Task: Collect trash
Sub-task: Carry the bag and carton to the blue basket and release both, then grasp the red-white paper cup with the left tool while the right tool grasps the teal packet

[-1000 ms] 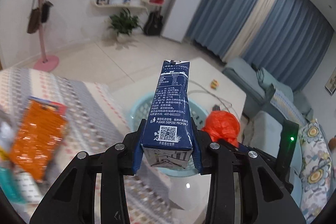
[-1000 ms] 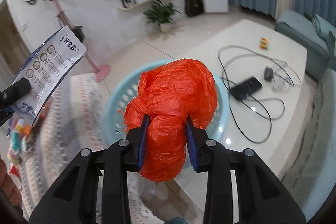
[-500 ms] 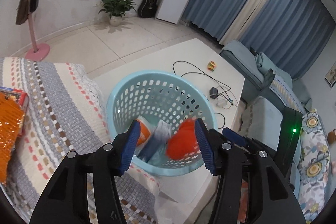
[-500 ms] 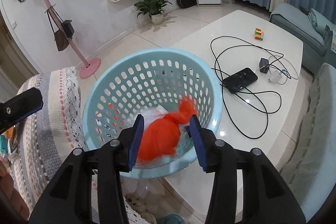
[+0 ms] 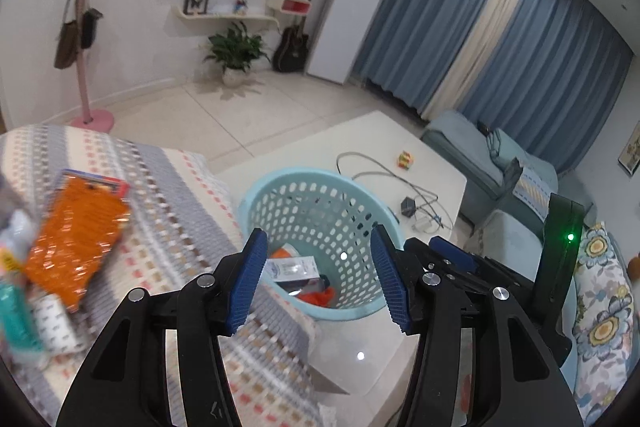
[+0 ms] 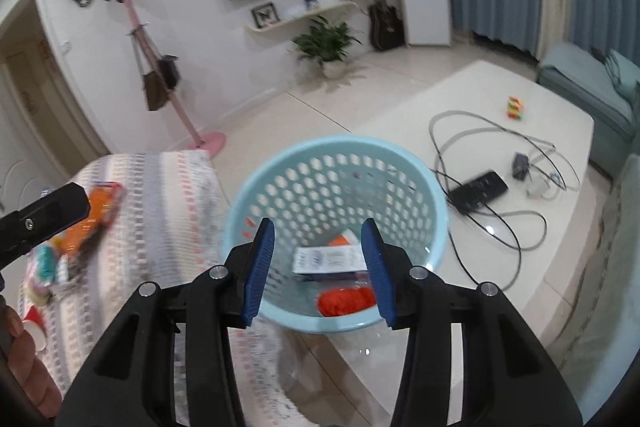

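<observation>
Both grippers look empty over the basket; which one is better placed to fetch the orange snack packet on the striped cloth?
Left, probably. The orange snack packet lies to the left of the open left gripper; the open right gripper hangs over the light blue basket, farther off.

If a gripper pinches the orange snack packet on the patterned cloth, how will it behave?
The orange snack packet looks like thin, shiny film, so it probably crumples and may slip. Lying flat on the patterned cloth, it seems light and unlikely to roll.

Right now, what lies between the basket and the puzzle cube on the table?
Right wrist view: looped cables and a black phone lie between basket and cube.
</observation>
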`<state>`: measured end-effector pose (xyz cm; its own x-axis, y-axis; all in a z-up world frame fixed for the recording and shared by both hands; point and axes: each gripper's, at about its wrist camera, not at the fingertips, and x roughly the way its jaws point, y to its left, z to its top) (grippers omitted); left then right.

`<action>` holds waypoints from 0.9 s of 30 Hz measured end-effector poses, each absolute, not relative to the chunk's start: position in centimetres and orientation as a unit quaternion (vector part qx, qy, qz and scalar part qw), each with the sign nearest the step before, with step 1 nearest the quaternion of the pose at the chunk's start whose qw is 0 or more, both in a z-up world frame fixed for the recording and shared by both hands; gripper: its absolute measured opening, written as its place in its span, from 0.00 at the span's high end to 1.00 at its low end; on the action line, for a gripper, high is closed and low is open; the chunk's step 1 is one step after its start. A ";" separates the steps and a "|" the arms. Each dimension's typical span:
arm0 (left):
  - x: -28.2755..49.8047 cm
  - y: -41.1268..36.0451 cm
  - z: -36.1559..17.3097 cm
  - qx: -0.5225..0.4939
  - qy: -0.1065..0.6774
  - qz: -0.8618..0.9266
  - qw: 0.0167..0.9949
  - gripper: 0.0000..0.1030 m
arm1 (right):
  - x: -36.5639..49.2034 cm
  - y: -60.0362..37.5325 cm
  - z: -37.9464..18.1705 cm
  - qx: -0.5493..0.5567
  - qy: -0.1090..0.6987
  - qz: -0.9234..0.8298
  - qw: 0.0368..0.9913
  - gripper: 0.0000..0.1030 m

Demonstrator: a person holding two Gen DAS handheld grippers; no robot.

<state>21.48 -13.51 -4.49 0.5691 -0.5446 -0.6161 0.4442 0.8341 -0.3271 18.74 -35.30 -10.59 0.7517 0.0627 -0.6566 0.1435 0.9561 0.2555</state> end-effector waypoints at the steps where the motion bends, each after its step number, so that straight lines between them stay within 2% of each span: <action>1: 21.0 -12.8 -4.1 -0.071 0.365 -0.274 0.887 0.49 | 18.4 -34.6 -9.8 0.142 0.343 -0.012 0.928 0.59; 11: 14.0 -1.0 -0.9 -0.123 0.311 -0.156 0.929 0.49 | 16.0 -25.8 -4.9 0.099 0.294 0.101 0.945 0.59; 12: 13.4 0.2 -0.8 -0.127 0.308 -0.141 0.932 0.48 | 15.9 -25.1 -4.7 0.094 0.294 0.110 0.945 0.59; 15: 11.1 4.0 -0.8 -0.134 0.297 -0.084 0.942 0.35 | 15.8 -21.7 -4.4 0.080 0.297 0.146 0.940 0.53; 21: 7.4 9.7 -3.3 -0.119 0.318 -0.014 0.940 0.31 | 16.3 -13.9 -4.7 0.040 0.316 0.217 0.923 0.49; 23: 6.8 10.6 -4.4 -0.108 0.332 -0.003 0.937 0.28 | 16.9 -11.6 -5.2 0.029 0.324 0.235 0.916 0.44; 27: 6.6 11.3 -6.7 -0.075 0.359 0.025 0.930 0.28 | 18.3 -8.5 -6.1 0.028 0.347 0.249 0.904 0.44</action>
